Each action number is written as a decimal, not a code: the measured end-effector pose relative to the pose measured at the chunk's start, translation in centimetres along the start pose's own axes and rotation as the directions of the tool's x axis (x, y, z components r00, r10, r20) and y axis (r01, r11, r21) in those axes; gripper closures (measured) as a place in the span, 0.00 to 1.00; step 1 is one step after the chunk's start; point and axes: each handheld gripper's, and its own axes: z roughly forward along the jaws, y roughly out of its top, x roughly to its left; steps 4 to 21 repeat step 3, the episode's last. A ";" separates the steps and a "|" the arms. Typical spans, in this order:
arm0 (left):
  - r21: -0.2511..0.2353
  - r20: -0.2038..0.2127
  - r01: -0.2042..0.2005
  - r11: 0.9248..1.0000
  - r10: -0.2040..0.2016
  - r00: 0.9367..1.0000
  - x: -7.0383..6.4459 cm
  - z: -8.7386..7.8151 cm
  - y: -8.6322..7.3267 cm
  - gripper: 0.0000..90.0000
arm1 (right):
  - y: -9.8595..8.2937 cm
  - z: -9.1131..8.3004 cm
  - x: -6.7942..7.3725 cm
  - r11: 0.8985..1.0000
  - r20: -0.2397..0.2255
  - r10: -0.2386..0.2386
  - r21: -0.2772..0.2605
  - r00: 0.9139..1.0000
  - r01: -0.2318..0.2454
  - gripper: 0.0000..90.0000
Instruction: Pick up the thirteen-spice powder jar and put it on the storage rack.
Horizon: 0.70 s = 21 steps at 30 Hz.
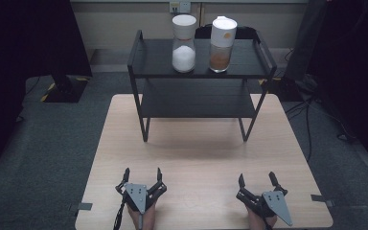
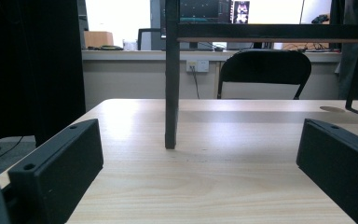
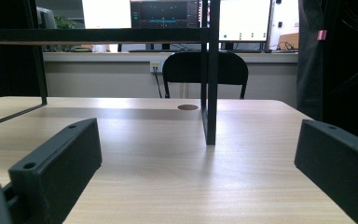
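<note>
A black two-tier shelf rack (image 1: 148,60) stands at the far half of the wooden table (image 1: 201,153). On its top shelf stand two clear jars with white lids: one holds white powder (image 1: 184,44), the other brownish grains (image 1: 221,44). My left gripper (image 1: 142,175) rests open near the front edge at the left, nothing between its jaws. My right gripper (image 1: 257,180) rests open at the front right, also empty. In the left gripper view (image 2: 200,154) a rack leg (image 2: 170,84) stands ahead. The right gripper view (image 3: 198,154) faces another rack leg (image 3: 210,74).
A black chair (image 2: 261,72) stands beyond the table's far edge. Dark stands and cables (image 1: 316,103) lie on the grey floor at both sides. The lower shelf (image 1: 196,100) of the rack is bare. Bare tabletop lies between the grippers and the rack.
</note>
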 end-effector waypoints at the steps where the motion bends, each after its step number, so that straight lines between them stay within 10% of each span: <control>1: 0.000 0.000 0.000 1.000 0.000 1.000 0.0 0.0 0.0 0.00 | 0.0 0.0 0.0 1.000 0.000 0.000 0.000 1.000 0.000 0.00; 21: 0.000 0.000 0.001 1.000 -0.001 1.000 0.0 0.0 0.0 0.00 | 0.0 0.0 0.0 1.000 0.000 0.000 0.000 1.000 0.000 0.00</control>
